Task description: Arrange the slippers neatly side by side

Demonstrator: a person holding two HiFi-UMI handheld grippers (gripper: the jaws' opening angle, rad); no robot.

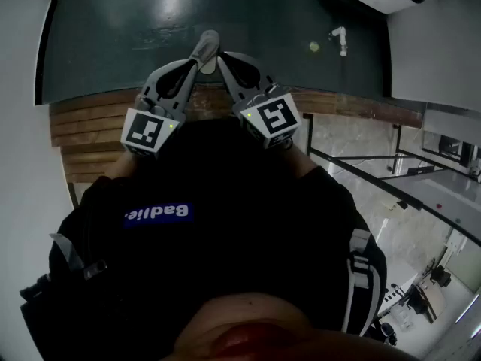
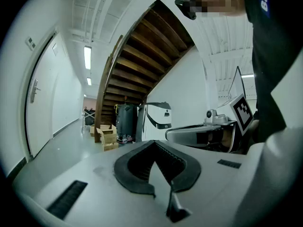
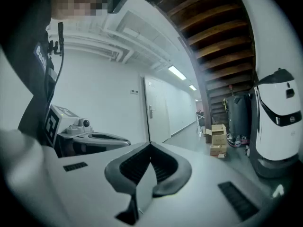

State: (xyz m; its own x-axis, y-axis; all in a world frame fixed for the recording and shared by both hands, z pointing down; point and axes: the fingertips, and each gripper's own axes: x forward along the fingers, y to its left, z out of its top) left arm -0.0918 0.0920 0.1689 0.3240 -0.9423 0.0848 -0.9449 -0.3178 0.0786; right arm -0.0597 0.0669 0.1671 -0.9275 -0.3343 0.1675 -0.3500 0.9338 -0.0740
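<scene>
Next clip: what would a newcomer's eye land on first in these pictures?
In the head view, the left gripper and right gripper, both shut and empty, are held close together just beyond the person's black shirt. Both gripper views look down a white corridor under a dark wooden staircase, with a white rounded machine and brown cardboard boxes near its foot. No slippers show.

Black top [image 1: 225, 179], blue white-lettered chest label [image 1: 158, 213], grey shoulder straps [image 1: 361, 273]

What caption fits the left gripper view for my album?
Shut grey left gripper points along white corridor toward brown cardboard boxes by dark wooden staircase.
</scene>
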